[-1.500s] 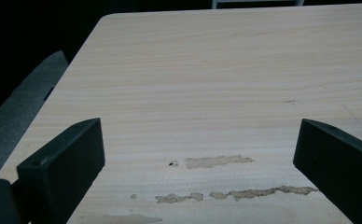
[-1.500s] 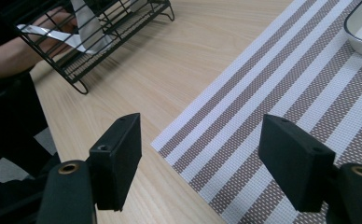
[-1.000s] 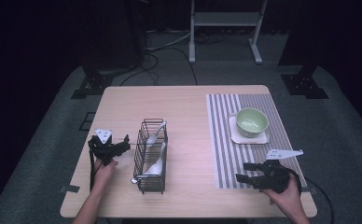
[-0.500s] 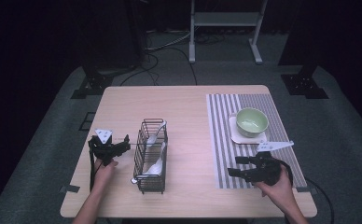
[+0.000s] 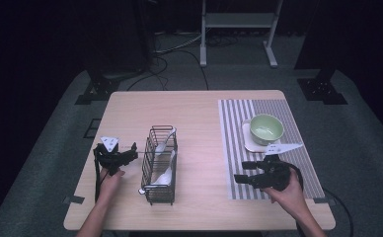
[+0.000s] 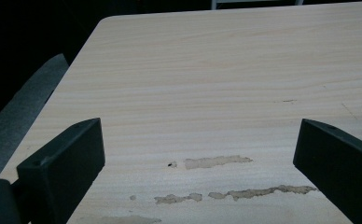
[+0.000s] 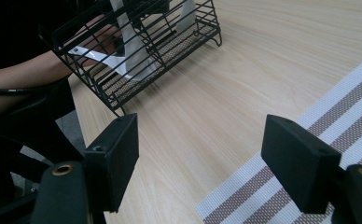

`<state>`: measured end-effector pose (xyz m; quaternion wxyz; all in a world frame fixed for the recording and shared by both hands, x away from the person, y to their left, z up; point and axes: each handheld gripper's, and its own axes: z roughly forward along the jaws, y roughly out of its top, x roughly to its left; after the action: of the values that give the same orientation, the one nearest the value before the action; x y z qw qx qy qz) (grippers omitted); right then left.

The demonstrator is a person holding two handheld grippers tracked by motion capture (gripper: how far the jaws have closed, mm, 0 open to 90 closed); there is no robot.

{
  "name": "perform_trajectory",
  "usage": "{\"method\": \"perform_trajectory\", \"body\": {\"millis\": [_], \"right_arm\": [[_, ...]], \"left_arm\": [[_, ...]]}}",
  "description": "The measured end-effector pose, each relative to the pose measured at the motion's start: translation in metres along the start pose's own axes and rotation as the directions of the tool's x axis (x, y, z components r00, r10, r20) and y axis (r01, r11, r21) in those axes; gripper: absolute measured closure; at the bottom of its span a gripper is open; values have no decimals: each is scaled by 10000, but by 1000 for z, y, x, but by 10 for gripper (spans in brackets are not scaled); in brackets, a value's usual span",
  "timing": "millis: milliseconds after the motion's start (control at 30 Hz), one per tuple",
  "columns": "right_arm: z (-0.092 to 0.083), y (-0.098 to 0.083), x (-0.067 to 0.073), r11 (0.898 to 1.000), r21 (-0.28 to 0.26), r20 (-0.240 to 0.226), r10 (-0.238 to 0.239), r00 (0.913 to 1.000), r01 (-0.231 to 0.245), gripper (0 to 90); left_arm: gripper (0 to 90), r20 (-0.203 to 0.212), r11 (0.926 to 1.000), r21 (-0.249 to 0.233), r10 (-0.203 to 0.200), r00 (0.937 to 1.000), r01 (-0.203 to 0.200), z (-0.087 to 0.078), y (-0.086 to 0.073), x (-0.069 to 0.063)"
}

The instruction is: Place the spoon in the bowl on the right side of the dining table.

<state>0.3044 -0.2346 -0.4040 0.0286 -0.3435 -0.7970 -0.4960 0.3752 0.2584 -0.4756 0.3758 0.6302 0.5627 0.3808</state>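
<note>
In the high view, the right hand-held gripper (image 5: 240, 172) sits at lower right, jaws spread wide and empty over the striped mat (image 5: 298, 168), pointing toward the wire basket (image 5: 159, 165) at centre. The left hand-held gripper (image 5: 132, 151), likewise agape, hovers just left of that basket, which holds what look like white spoons (image 5: 163, 176).

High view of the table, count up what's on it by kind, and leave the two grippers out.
Wire baskets: 1
White spoons in the basket: 2
Green bowls: 1
Square coasters under the bowl: 1
Striped placemats: 1
Total: 6
</note>
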Motion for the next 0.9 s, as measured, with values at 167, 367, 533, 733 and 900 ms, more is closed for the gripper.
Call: {"method": "perform_trajectory", "body": {"millis": [167, 367, 533, 733, 900], "right_arm": [[5, 8, 3, 9999, 104, -143, -107, 9998, 109, 266], [9, 18, 8, 9997, 129, -380, -201, 9991, 206, 265], [16, 30, 13, 9988, 318, -550, -361, 9978, 379, 265], [23, 42, 20, 9975, 449, -780, -505, 9957, 541, 266], [27, 51, 24, 9970, 534, -1003, -499, 9937, 554, 266]], "left_arm": [[9, -4, 10000, -29, 43, 10000, -43, 0, 0, -1], [10, 2, 10000, -10, 76, 10000, -76, 0, 0, -1], [9, 19, 10000, -28, 39, 10000, -39, 0, 0, 0], [10, 27, 10000, -46, 24, 10000, -24, 0, 0, 0], [10, 26, 10000, -56, 42, 10000, -42, 0, 0, 0]]}}
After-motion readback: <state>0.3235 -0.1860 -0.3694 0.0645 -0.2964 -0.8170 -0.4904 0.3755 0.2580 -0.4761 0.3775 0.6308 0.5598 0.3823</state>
